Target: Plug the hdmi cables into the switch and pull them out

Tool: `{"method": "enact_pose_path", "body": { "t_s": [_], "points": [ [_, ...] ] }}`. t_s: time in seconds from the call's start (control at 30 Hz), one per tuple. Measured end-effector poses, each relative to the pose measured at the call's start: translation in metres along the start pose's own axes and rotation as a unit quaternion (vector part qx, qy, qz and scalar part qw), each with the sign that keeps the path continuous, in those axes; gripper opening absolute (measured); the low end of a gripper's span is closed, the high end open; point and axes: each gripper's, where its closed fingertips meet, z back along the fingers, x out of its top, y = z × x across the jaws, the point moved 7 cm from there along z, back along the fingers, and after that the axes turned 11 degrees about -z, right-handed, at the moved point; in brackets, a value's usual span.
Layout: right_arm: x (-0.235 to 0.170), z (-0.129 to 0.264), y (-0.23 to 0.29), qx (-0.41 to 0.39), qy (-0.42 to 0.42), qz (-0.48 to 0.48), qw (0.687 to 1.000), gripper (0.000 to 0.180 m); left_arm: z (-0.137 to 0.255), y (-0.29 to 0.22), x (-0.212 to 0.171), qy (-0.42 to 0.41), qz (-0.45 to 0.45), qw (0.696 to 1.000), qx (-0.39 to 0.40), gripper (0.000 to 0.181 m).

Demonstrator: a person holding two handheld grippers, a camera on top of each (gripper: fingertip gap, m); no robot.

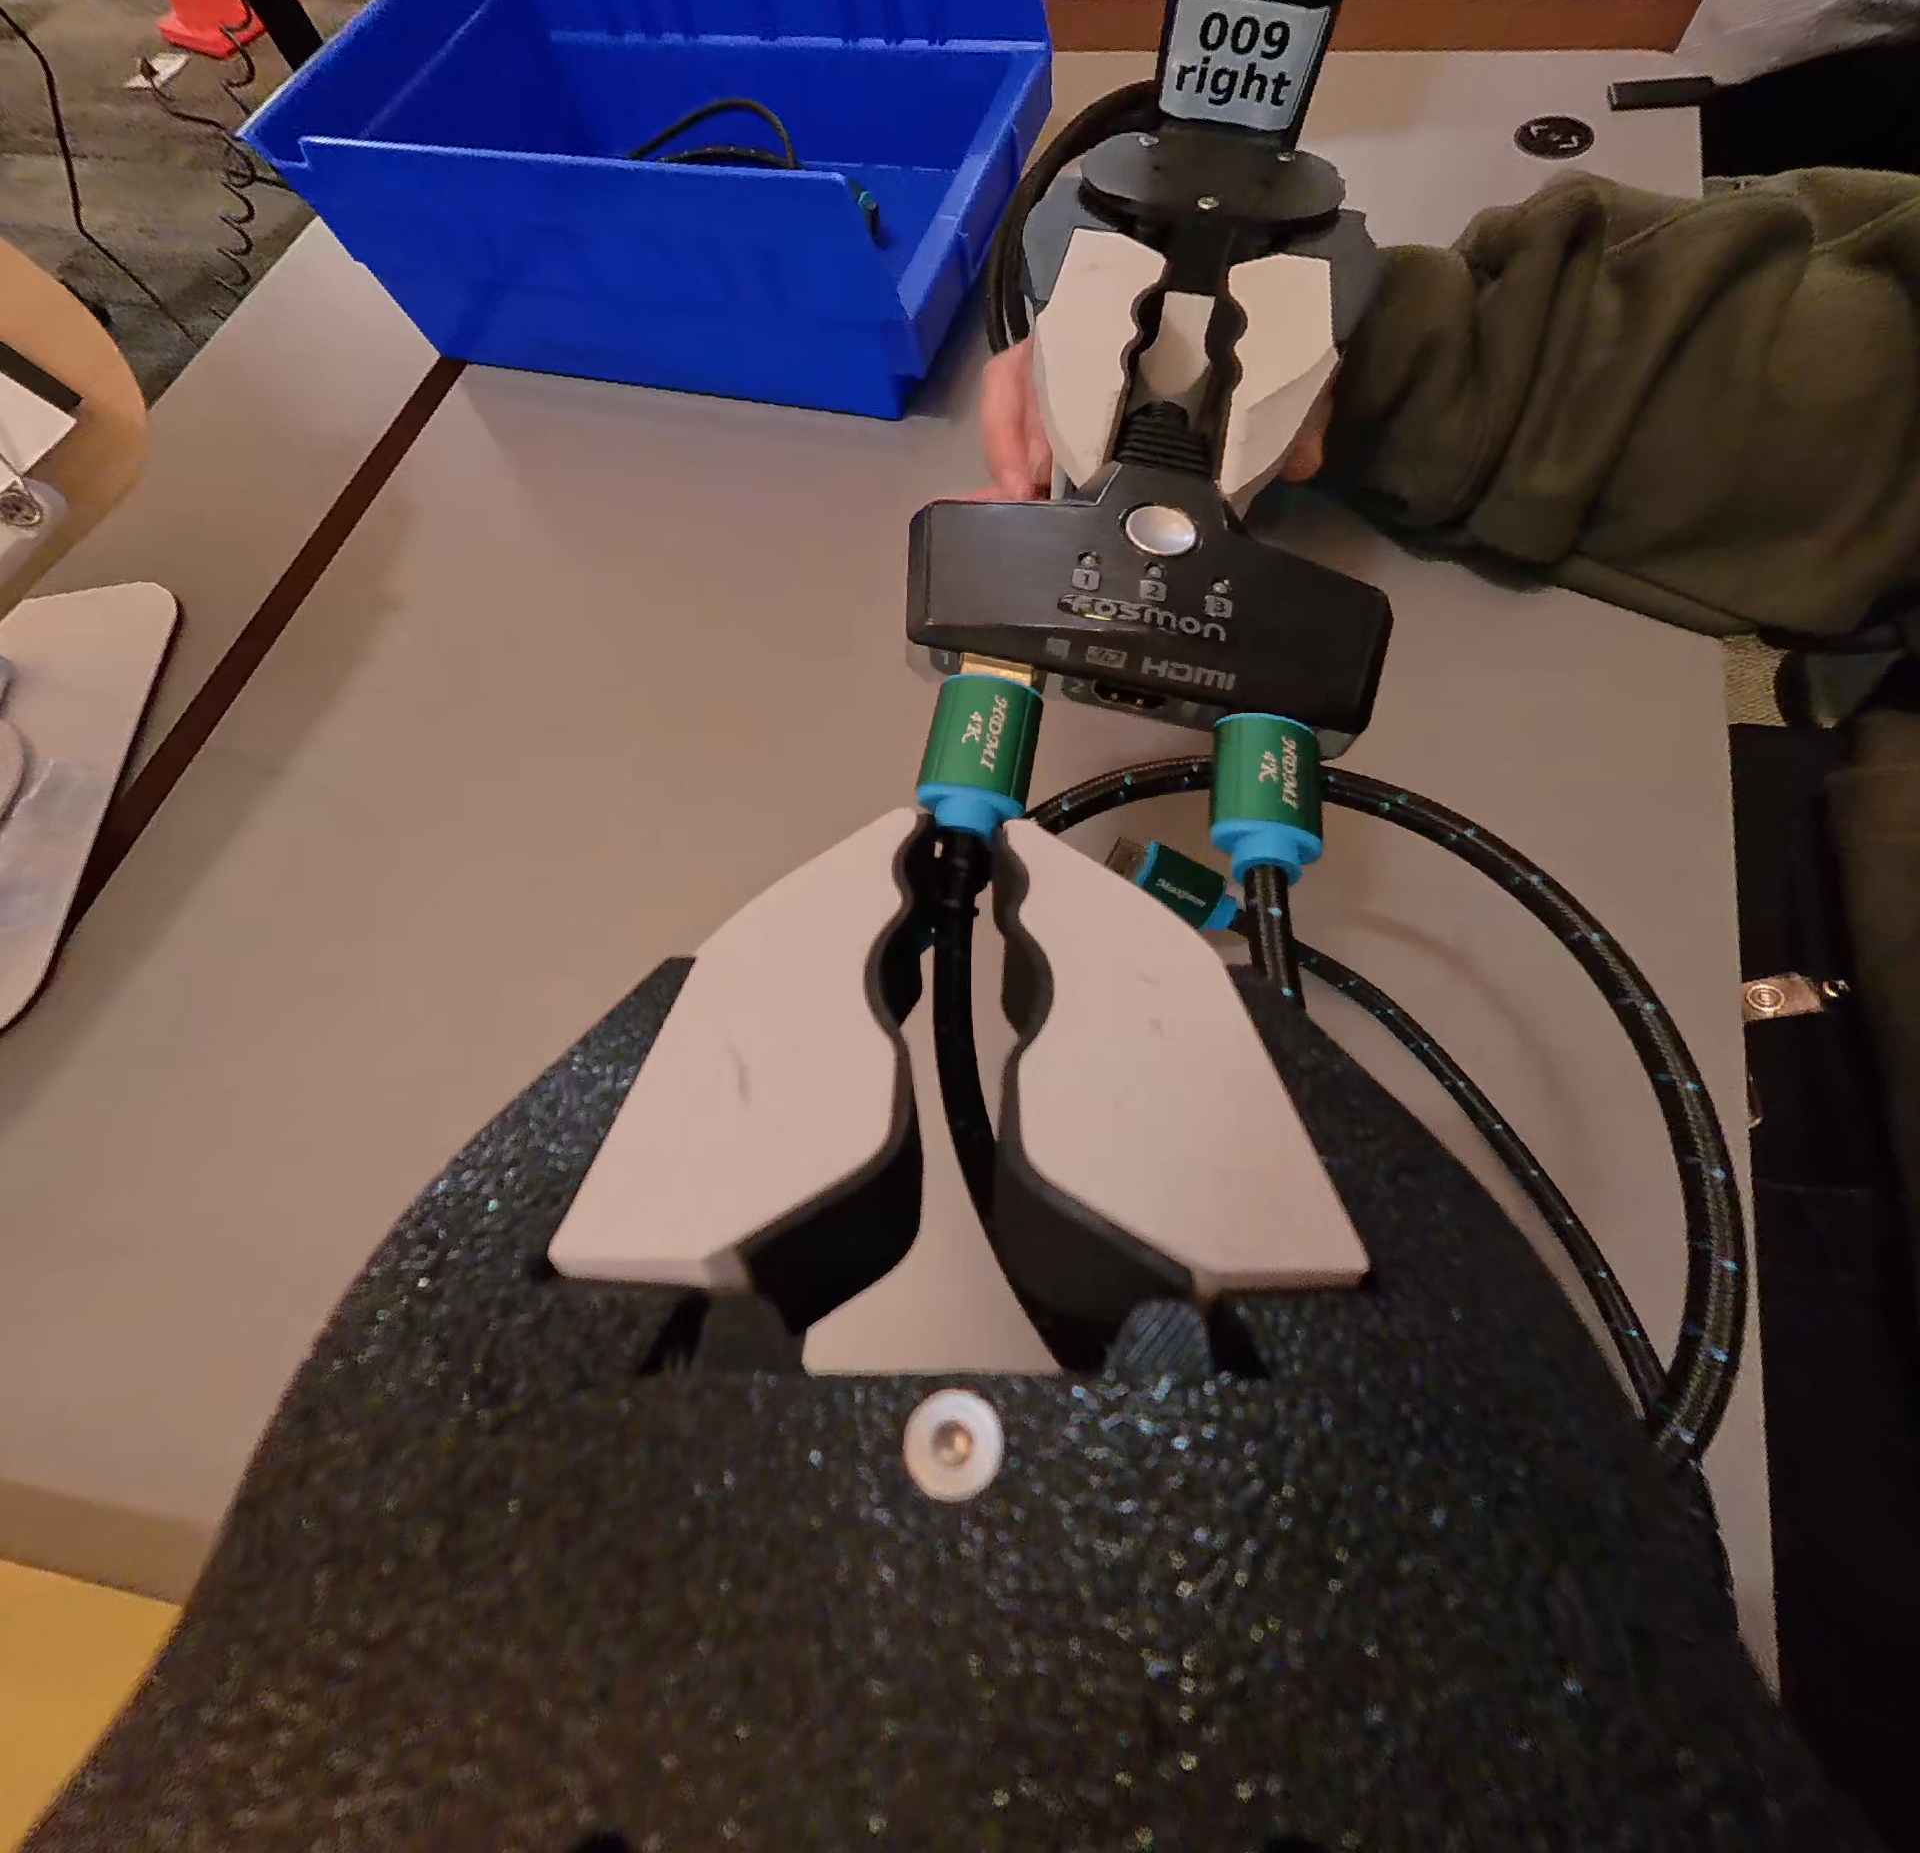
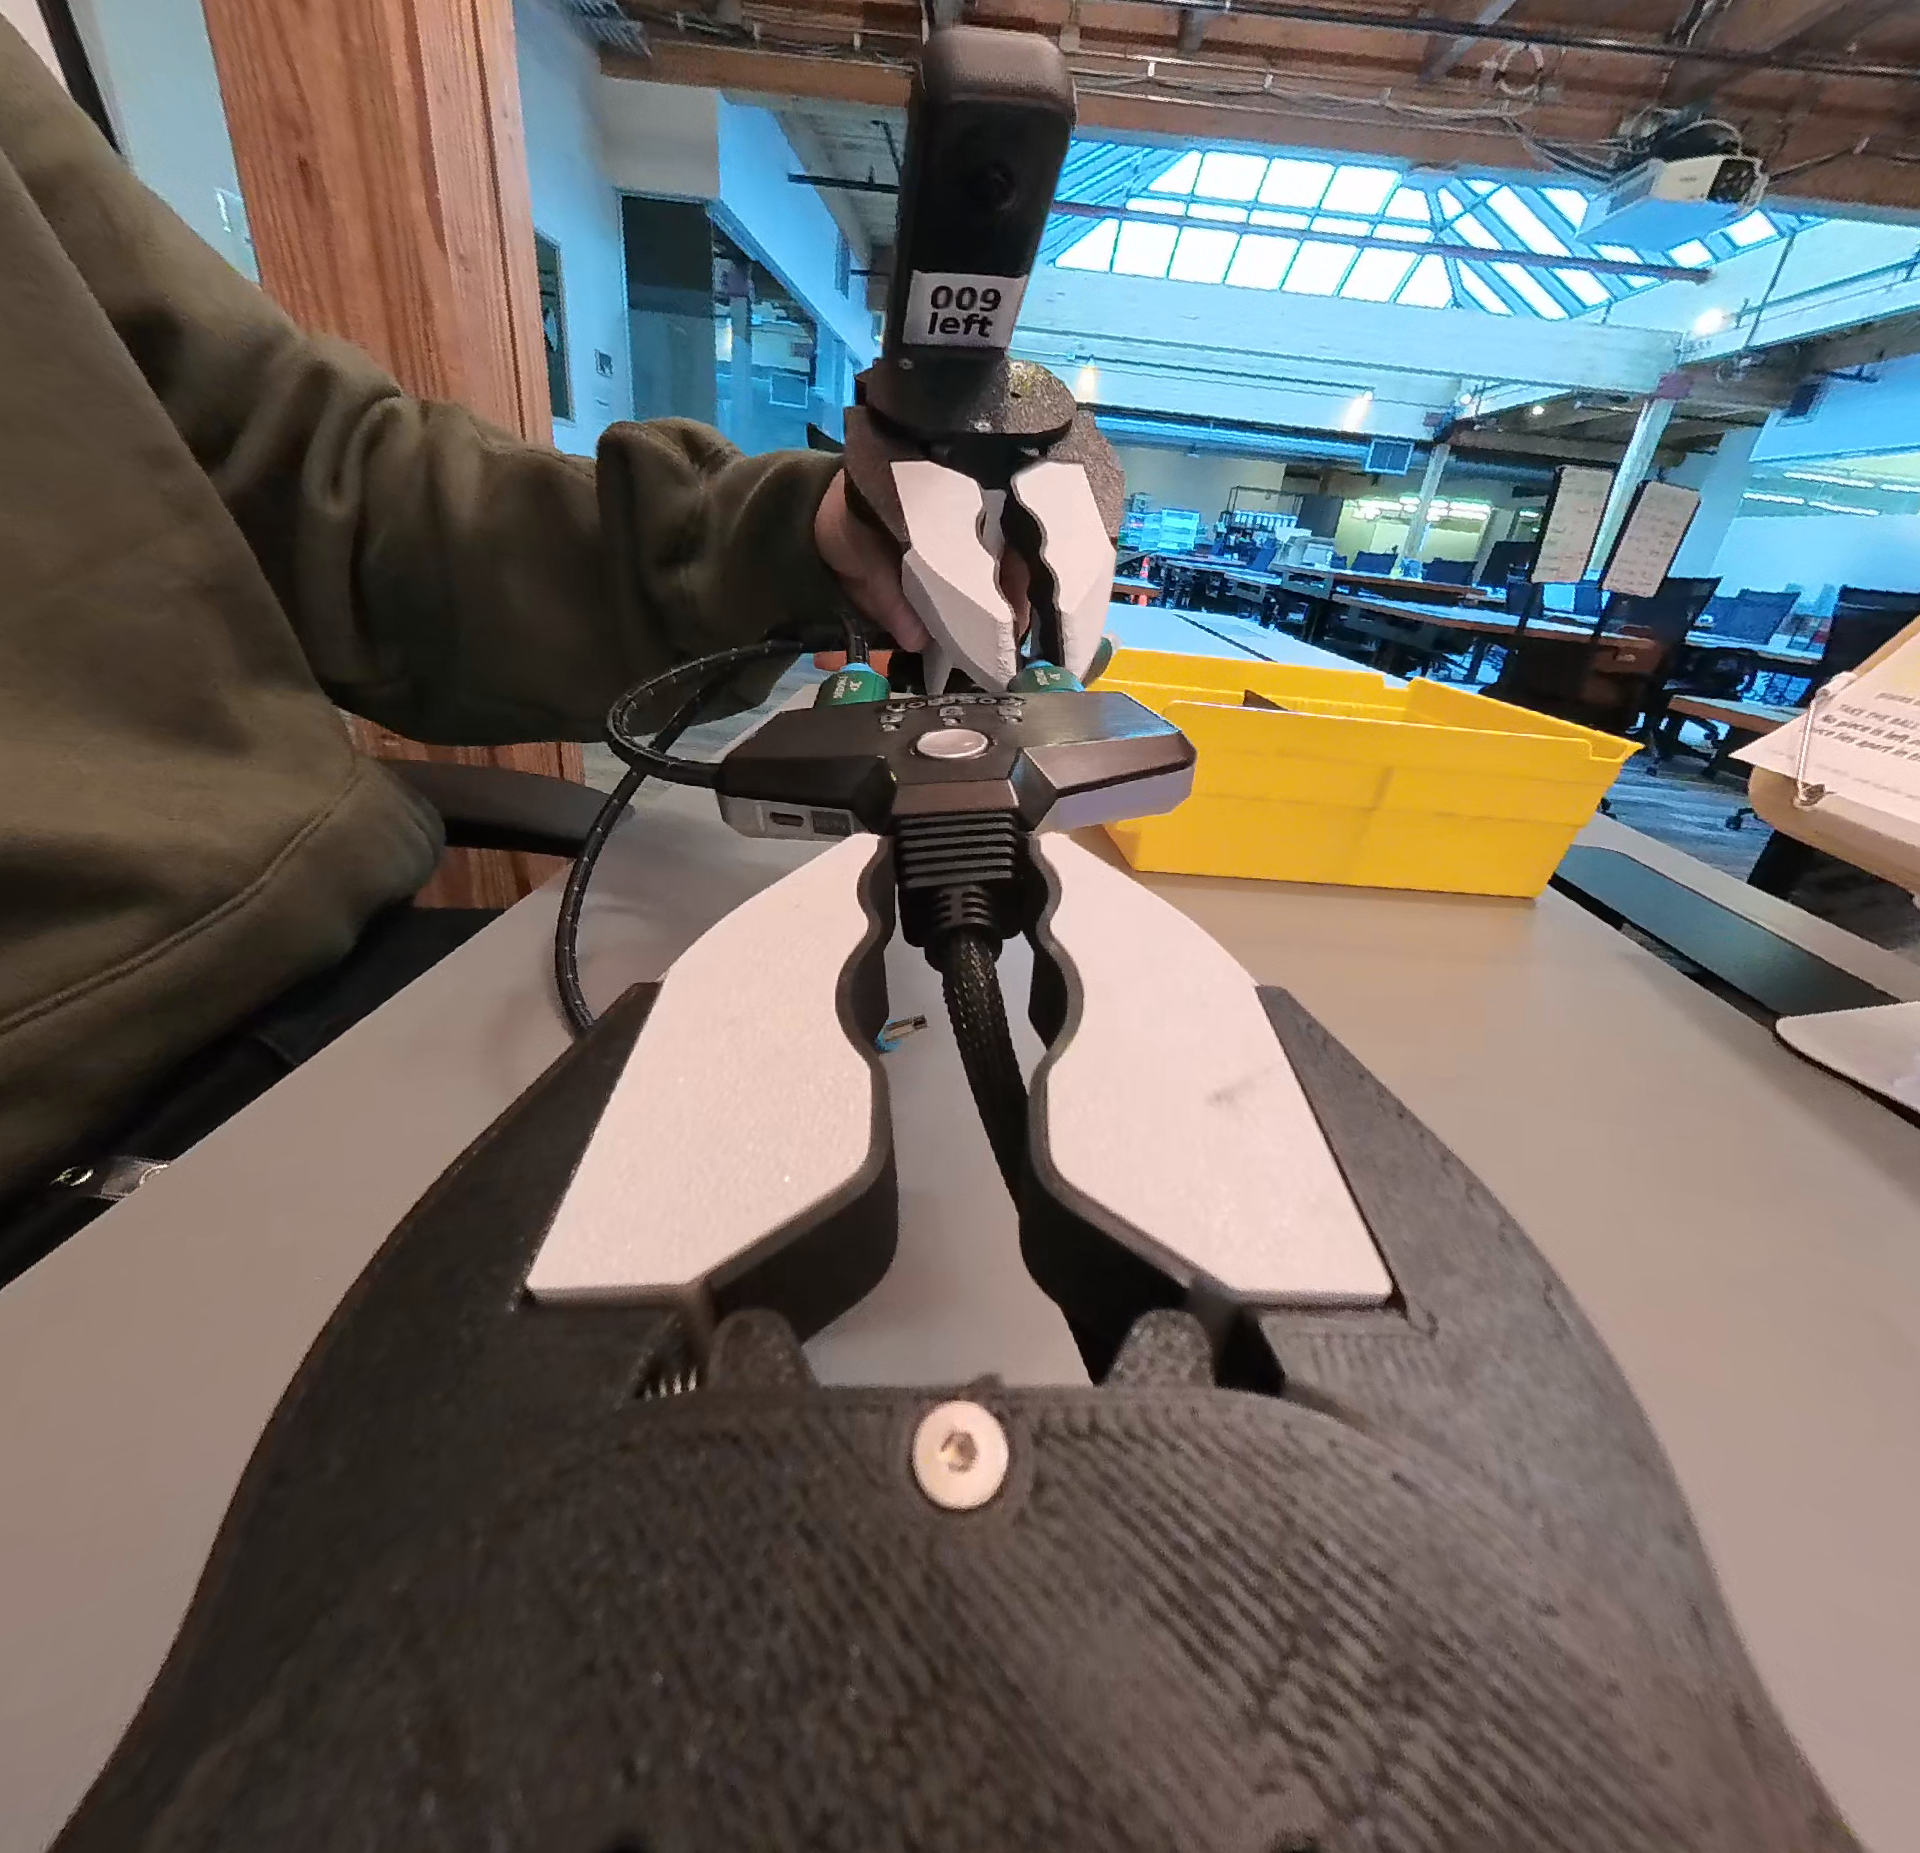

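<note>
On the table point(image 1: 520, 660), left tongs point(image 1: 961, 837) pinch one of three cables; right tongs point(image 2: 961, 858) pinch switch point(image 1: 1143, 608)

The left gripper point(image 1: 961, 832), fingers nearly together, pinches a braided HDMI cable point(image 1: 954, 982) just behind its green plug. Facing it, the right gripper point(image 2: 961, 873) clamps the switch's ribbed cable collar point(image 2: 953, 853). Olive-green sleeves point(image 1: 1621, 390) cover both arms, each hand point(image 2: 868, 572) wrapped around its handle.

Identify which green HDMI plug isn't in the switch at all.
The small plug lying on the table, between the two others; the left one and right one sit at the switch.
</note>
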Motion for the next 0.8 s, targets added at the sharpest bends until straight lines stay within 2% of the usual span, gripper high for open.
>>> {"method": "enact_pose_path", "body": {
  "t_s": [0.27, 0.53, 0.8],
  "points": [
    [-0.0013, -0.0018, 0.0000, 0.000, 0.009, 0.005, 1.000, 0.022, -0.0012, -0.0013, -0.0043, 0.001, -0.010, 1.000, -0.002, 0.010],
    [0.0005, 0.0025, 0.0037, 0.027, -0.011, -0.001, 1.000, 0.022, -0.0025, -0.0044, -0.0042, -0.042, 0.013, 0.998, -0.035, 0.010],
    [-0.0007, -0.0008, 0.0029, 0.008, -0.001, 0.002, 1.000, 0.022, -0.0012, -0.0038, -0.0002, 0.000, -0.030, 1.000, 0.001, 0.009]
  ]
}}
